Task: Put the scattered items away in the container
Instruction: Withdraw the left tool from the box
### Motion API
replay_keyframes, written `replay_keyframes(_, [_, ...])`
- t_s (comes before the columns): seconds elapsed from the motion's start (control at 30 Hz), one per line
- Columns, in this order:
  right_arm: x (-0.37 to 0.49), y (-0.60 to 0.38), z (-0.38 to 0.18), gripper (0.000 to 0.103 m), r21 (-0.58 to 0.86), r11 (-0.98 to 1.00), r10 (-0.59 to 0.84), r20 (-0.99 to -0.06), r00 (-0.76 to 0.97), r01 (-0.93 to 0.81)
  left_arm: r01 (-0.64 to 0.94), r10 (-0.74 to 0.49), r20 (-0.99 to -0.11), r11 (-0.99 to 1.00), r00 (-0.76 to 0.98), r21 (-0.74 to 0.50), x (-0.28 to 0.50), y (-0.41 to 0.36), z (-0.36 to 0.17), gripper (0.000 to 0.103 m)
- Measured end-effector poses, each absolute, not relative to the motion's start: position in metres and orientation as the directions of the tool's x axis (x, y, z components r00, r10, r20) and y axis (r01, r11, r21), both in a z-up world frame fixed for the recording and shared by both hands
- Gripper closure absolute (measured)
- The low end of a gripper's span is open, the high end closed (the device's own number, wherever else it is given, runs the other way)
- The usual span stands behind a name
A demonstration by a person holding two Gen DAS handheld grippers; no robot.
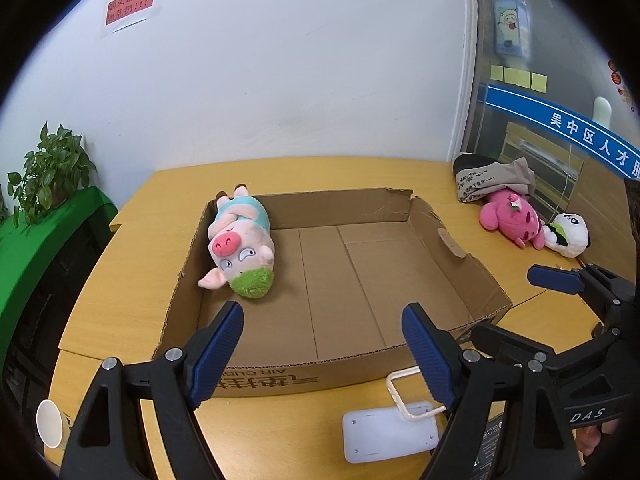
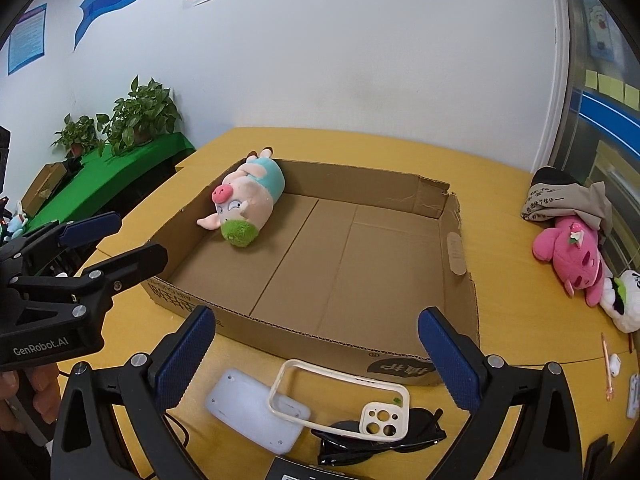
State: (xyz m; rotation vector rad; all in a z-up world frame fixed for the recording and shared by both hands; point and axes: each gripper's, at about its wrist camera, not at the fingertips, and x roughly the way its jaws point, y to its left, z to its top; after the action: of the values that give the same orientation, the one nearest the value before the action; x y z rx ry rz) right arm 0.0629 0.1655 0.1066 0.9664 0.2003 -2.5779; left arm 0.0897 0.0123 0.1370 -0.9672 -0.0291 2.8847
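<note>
A shallow cardboard box (image 1: pixel 456 258) (image 2: pixel 456 248) stands on the yellow table. A pig plush (image 1: pixel 240 246) (image 2: pixel 246 204) lies in its far left corner. My left gripper (image 1: pixel 322 354) is open and empty over the box's near wall. My right gripper (image 2: pixel 316 354) is open and empty above a cream phone case (image 2: pixel 340 394) (image 1: pixel 404 394), a white flat device (image 2: pixel 256 412) (image 1: pixel 390 430) and black sunglasses (image 2: pixel 380 440). A pink plush (image 1: pixel 510 218) (image 2: pixel 570 258) and a panda plush (image 1: pixel 568 232) (image 2: pixel 624 300) lie at the right.
A folded grey cloth (image 1: pixel 492 178) (image 2: pixel 564 196) lies behind the pink plush. A paper cup (image 1: pixel 50 424) stands at the near left. A pen (image 2: pixel 607 364) lies at the right edge. Potted plants (image 2: pixel 136 114) stand on a green shelf to the left.
</note>
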Motion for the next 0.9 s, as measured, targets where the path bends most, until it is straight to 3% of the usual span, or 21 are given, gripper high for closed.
replay_keyframes(0.9, [0.056,0.160,0.102,0.000,-0.017,-0.914,-0.292,-0.665,-0.687,0.404,-0.099,0.133,-0.637,-0.991,-0.759,-0.089,0.077,0.010,0.116,0.021])
